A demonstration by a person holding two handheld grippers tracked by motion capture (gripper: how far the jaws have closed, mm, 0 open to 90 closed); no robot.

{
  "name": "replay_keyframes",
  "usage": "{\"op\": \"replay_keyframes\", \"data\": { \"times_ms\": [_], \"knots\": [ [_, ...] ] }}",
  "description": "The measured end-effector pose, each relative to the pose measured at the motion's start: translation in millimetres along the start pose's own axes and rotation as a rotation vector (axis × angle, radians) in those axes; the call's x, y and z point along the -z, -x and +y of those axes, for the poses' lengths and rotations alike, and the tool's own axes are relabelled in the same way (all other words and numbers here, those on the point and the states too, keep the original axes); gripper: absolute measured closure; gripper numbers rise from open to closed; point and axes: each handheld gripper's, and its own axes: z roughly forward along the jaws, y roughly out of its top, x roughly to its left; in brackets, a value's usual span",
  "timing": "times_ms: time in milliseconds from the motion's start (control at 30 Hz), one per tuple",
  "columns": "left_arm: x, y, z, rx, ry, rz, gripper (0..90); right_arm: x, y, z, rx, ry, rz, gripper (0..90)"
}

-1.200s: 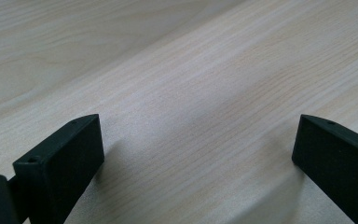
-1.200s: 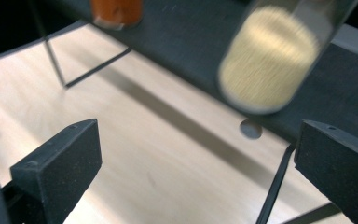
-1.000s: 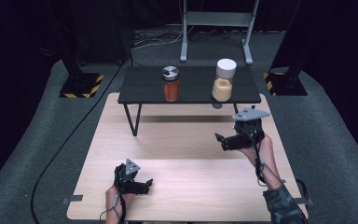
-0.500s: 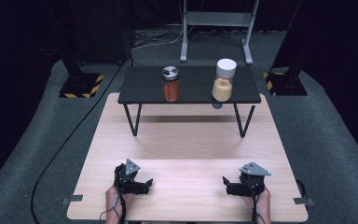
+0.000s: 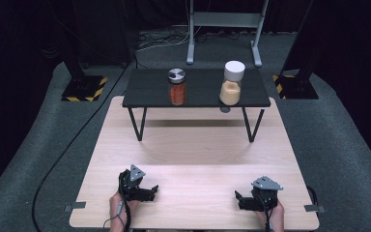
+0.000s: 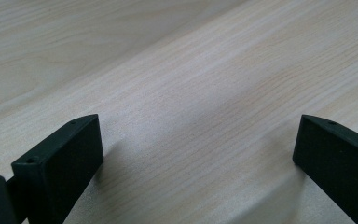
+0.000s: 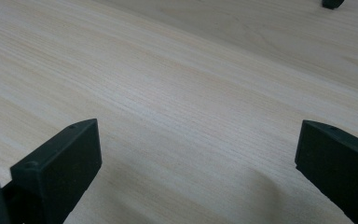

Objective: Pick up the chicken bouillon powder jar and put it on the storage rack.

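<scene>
Two hands are rested at the near edge of a wooden table point(image 5: 193, 154), each holding a gripper low and level. The left gripper point(image 5: 150, 190) and right gripper point(image 5: 239, 198) are spread wide — nothing held — pointed toward each other, well apart.

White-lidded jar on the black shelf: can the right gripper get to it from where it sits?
Probably yes. The right gripper rests open at the table's near edge, bare wood lies between, and the white-lidded jar stands apart from the red-filled jar.

The high view looks forward and down over the whole wooden surface point(image 5: 198, 159); both gripper views skim that same surface closely, near its 6 o'clock edge.
</scene>
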Motion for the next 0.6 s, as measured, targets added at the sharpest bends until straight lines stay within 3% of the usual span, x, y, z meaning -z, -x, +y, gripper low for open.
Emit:
{"op": "replay_keyframes", "data": {
  "times_ms": [600],
  "knots": [
    [-0.2, -0.3, 0.0, 0.004, 0.000, -0.001, 1.2, 0.2, -1.3, -1.2, -0.052, 0.007, -0.035, 0.0]
  ]
}}
